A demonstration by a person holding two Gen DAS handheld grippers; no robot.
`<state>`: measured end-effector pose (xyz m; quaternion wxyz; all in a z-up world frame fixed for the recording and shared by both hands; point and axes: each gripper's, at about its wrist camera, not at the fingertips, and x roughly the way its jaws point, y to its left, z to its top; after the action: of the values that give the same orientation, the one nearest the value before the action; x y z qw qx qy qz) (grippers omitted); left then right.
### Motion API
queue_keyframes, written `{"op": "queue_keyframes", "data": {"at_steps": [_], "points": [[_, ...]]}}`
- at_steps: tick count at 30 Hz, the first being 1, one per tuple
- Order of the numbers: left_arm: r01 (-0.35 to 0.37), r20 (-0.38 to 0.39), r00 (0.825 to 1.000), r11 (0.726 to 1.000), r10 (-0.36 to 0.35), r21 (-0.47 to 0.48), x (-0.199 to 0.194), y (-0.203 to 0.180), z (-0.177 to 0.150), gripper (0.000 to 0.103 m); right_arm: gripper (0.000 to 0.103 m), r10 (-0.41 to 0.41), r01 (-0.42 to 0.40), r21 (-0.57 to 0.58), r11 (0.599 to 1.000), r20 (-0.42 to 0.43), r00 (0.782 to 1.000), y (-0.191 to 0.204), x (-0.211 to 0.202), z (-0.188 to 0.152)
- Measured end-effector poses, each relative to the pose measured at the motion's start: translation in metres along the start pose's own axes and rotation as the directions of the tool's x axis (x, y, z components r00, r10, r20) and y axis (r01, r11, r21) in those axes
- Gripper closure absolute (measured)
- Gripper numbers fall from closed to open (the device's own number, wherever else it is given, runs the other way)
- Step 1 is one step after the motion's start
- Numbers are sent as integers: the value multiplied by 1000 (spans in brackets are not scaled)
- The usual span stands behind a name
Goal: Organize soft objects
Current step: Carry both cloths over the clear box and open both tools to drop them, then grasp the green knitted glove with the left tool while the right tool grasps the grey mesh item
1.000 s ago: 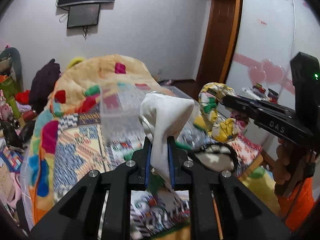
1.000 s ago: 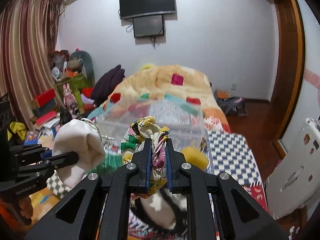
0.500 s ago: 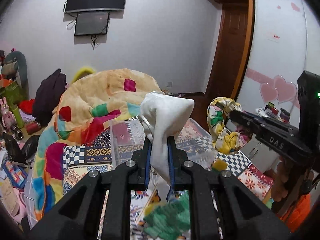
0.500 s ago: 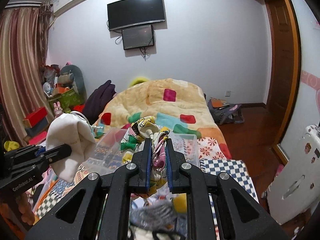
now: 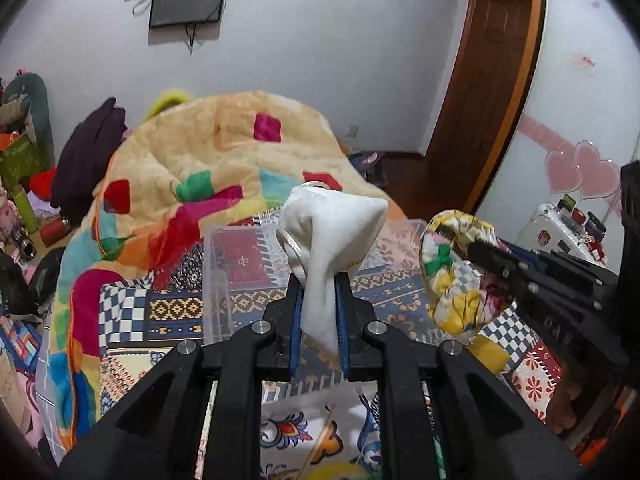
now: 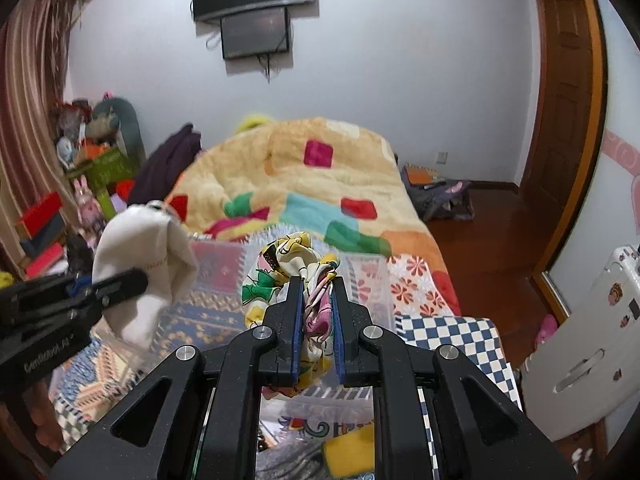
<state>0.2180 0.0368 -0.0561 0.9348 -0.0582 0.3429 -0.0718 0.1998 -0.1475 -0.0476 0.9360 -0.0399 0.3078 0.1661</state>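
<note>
My left gripper [image 5: 319, 280] is shut on a white cloth pouch [image 5: 332, 232] with a metal ring, held up over a clear plastic bin [image 5: 224, 280] on the bed. My right gripper [image 6: 316, 284] is shut on a floral yellow-green fabric piece [image 6: 280, 268], held above the same clear bin [image 6: 372, 288]. The pouch also shows in the right wrist view [image 6: 148, 248] at the left, and the floral fabric shows in the left wrist view [image 5: 452, 264] at the right. Both items hang in the air, side by side.
The bed carries a patchwork sheet [image 5: 168, 312] and a bunched yellow blanket [image 6: 304, 176]. Yellow and grey soft items [image 6: 352, 452] lie below the right gripper. Clutter [image 6: 80, 176] stands at the left, a white case [image 6: 580, 344] at the right, a wooden door [image 6: 568, 80] behind.
Both grippers have risen and moved forward over the clear bin, each still holding its item. The loose items on the bed have dropped out of the lower view.
</note>
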Motion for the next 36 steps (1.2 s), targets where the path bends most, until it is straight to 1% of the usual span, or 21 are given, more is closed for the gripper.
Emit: {"op": "queue_keyframes", "data": {"at_steps": [5, 8, 12, 13, 14, 15, 16, 18, 19, 20, 21, 23, 25, 27, 28, 30, 31, 33, 36], "points": [[-25, -63, 998, 998, 28, 57, 23, -9, -4, 89, 91, -20, 15, -55, 998, -90, 996, 5, 21, -3], [-4, -87, 996, 998, 9, 56, 27, -9, -8, 89, 91, -11, 0, -79, 997, -135, 991, 5, 28, -5], [-12, -96, 995, 999, 17, 52, 28, -8, -14, 88, 89, 5, -19, -85, 996, -164, 986, 5, 27, -11], [-12, -100, 995, 999, 17, 50, 28, -8, -14, 88, 88, 8, -21, -82, 996, -167, 986, 4, 26, -13], [-8, -103, 995, 999, 13, 47, 28, -7, -15, 87, 83, 14, -28, -78, 997, -169, 986, 4, 26, -13], [-5, -104, 995, 999, 10, 42, 27, -7, -15, 83, 78, 19, -33, -77, 996, -174, 985, 3, 24, -14], [-2, -103, 995, 999, 6, 37, 24, -6, -16, 81, 75, 21, -35, -76, 997, -176, 984, 2, 25, -14], [5, -96, 995, 999, -1, 34, 20, -5, -17, 66, 61, 25, -39, -76, 996, -175, 984, 2, 23, -14], [3, -86, 996, 999, 0, 34, 17, -4, -18, 62, 57, 27, -41, -77, 996, -172, 985, 2, 23, -13], [2, -74, 997, 999, 1, 36, 12, -5, -18, 53, 50, 30, -43, -77, 996, -166, 986, 2, 22, -13], [1, -57, 998, 999, 2, 40, 6, -5, -19, 48, 44, 33, -45, -78, 996, -156, 987, 2, 20, -13], [-5, -36, 999, 999, 7, 45, -2, -6, -19, 45, 39, 36, -47, -80, 996, -136, 990, 3, 14, -12], [-2, -16, 1000, 999, 3, 49, -13, -6, -20, 42, 38, 46, -56, -84, 995, -113, 992, 3, 5, -11], [-4, 9, 1000, 999, 3, 51, -26, -7, -21, 32, 36, 46, -54, -94, 994, -86, 995, 4, -3, -10], [-9, 26, 1000, 999, 8, 52, -33, -7, -22, 29, 34, 45, -51, -99, 994, -68, 997, 4, -9, -9], [-19, 53, 998, 998, 17, 53, -45, -7, -24, 20, 25, 44, -47, -101, 994, -33, 998, 3, -20, -9], [-18, 64, 998, 998, 14, 54, -51, -7, -25, 18, 25, 46, -47, -98, 994, -11, 999, 2, -27, -9], [-19, 74, 997, 998, 15, 55, -59, -7, -28, 11, 24, 51, -49, -93, 994, 15, 999, 0, -37, -9], [-28, 80, 997, 997, 22, 69, -69, -10, -38, 8, 23, 54, -51, -81, 995, 40, 998, -5, -47, -13]]}}
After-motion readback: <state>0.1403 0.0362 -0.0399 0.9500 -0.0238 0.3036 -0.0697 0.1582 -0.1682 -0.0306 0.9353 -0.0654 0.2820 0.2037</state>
